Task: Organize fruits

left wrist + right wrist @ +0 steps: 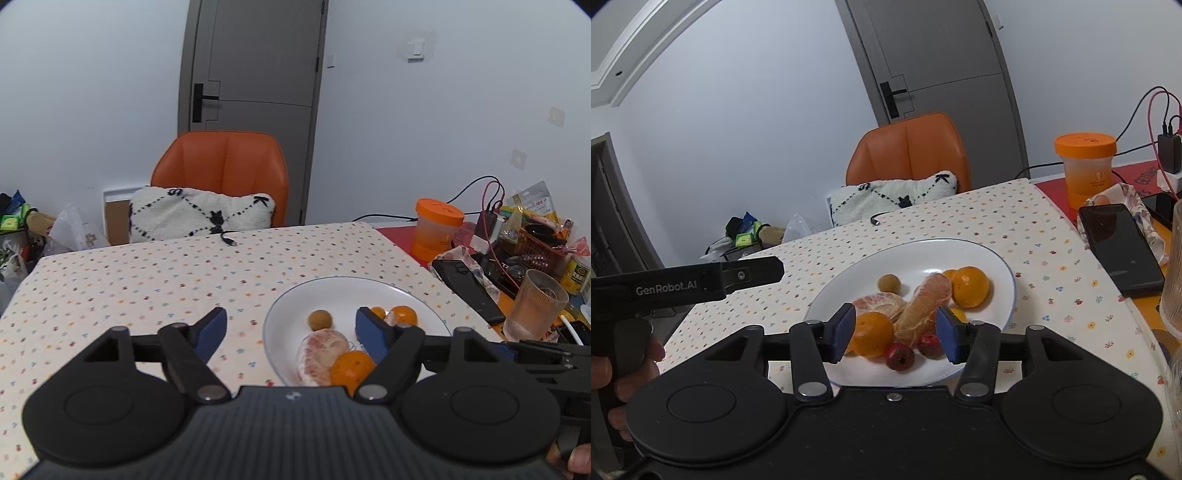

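A white plate on the dotted tablecloth holds the fruit. On it lie peeled pomelo pieces, mandarins, two small red fruits and a brown longan. My right gripper hangs open over the plate's near side, fingers either side of a pomelo wedge and the red fruits, nothing gripped. My left gripper is open above the plate's left rim, holding nothing.
Right of the plate lie a black phone, an orange-lidded cup, a ribbed glass, cables and a snack basket. An orange chair with a white cushion stands behind the table. A person's hand holds the left gripper's handle.
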### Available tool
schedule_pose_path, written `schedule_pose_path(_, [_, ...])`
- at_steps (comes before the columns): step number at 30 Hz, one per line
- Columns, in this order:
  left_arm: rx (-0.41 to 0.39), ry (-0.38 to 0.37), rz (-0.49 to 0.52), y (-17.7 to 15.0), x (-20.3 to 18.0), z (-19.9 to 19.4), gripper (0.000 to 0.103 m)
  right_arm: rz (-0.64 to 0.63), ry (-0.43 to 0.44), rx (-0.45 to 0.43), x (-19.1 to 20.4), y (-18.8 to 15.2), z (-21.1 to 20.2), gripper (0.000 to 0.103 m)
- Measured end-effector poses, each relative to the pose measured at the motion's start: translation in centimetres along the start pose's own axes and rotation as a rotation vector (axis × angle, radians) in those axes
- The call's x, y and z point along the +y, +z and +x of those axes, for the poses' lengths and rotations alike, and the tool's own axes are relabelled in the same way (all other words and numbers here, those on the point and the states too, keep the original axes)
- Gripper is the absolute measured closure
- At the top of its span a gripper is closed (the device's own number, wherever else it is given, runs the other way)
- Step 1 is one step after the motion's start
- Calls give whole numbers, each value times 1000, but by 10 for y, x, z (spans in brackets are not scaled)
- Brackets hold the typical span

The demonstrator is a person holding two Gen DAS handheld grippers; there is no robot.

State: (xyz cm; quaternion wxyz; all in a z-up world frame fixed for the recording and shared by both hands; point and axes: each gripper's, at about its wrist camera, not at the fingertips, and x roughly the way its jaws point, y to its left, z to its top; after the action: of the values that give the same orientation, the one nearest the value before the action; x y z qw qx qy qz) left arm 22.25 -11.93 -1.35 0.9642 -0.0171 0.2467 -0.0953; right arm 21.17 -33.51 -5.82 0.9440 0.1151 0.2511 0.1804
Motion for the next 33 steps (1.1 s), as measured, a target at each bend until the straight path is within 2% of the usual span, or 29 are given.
schedule_pose_path(7, [-2, 27, -25, -6, 11, -19, 20, -18, 12, -8, 12, -2, -8, 45])
schedule_pose_path(12, [-11, 55, -48, -12, 20, -36, 15, -25, 24, -12, 22, -2, -14, 28])
schedule_pose_path(16, [-20, 91, -74, -17, 29, -51, 10, -48, 31, -22, 31, -2, -19, 20])
schedule_pose_path(18, [-27, 108, -91, -21, 33, -58, 8, -59, 31, -26, 35, -4, -22, 11])
schedule_pose_path(20, [-24, 129, -111, -24, 37, -64, 5, -68, 31, -33, 39, -5, -25, 7])
schedule_pose_path(25, [-17, 160, -131, -33, 48, -77, 5, -78, 37, -33, 47, -11, -33, 0])
schedule_pose_path(33, [-23, 201, -155, -46, 62, -101, 4, -88, 30, -25, 58, -19, -43, 0])
